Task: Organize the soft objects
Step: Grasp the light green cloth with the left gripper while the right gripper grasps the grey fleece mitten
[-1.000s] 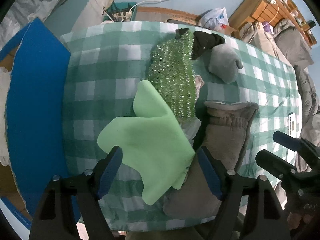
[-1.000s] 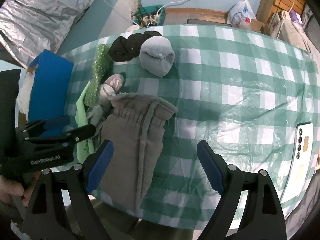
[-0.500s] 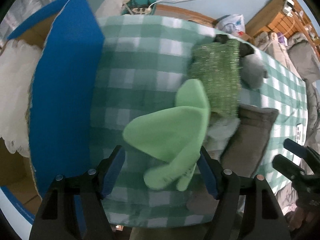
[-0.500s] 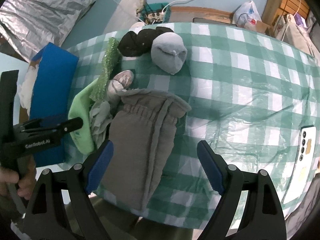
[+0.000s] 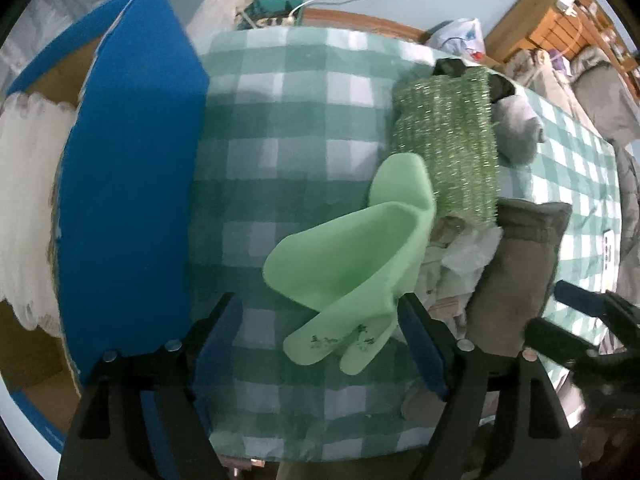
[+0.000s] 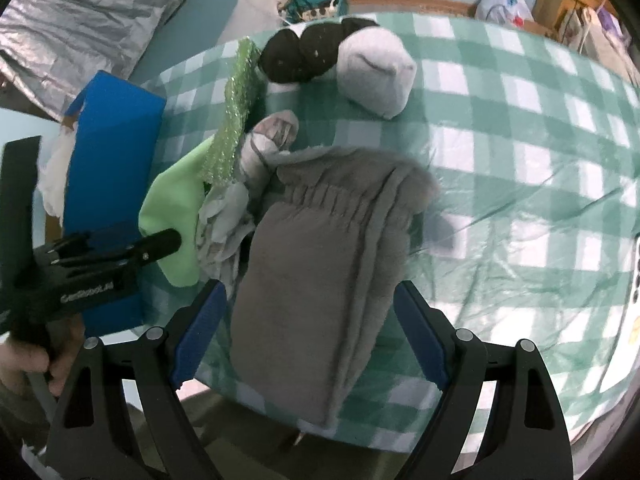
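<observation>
A pale green cloth (image 5: 352, 264) lies folded over on the checked tablecloth (image 5: 280, 152), between the fingers of my left gripper (image 5: 316, 312). Its jaws are opening; the right fingertip (image 5: 404, 312) sits at the cloth's edge and the left one stands apart. My right gripper (image 6: 306, 300) is open above a grey-brown gathered cloth (image 6: 320, 272) that lies between its fingers. A glittery green cloth (image 5: 448, 148), a rolled grey sock (image 6: 376, 76), black socks (image 6: 304, 56) and crumpled pale cloths (image 6: 224, 220) lie further back.
An open blue box (image 5: 128, 200) holding a white lacy cloth (image 5: 24, 200) stands left of the table. A phone (image 5: 610, 244) lies at the table's right. The left gripper's finger (image 6: 160, 240) and a hand (image 6: 24, 364) show in the right wrist view. Clutter lines the far wall.
The green cloth went from spread flat to folded over and shifted toward the blue box with my left gripper, whose jaws now stand wider. My right gripper came closer over the grey-brown cloth.
</observation>
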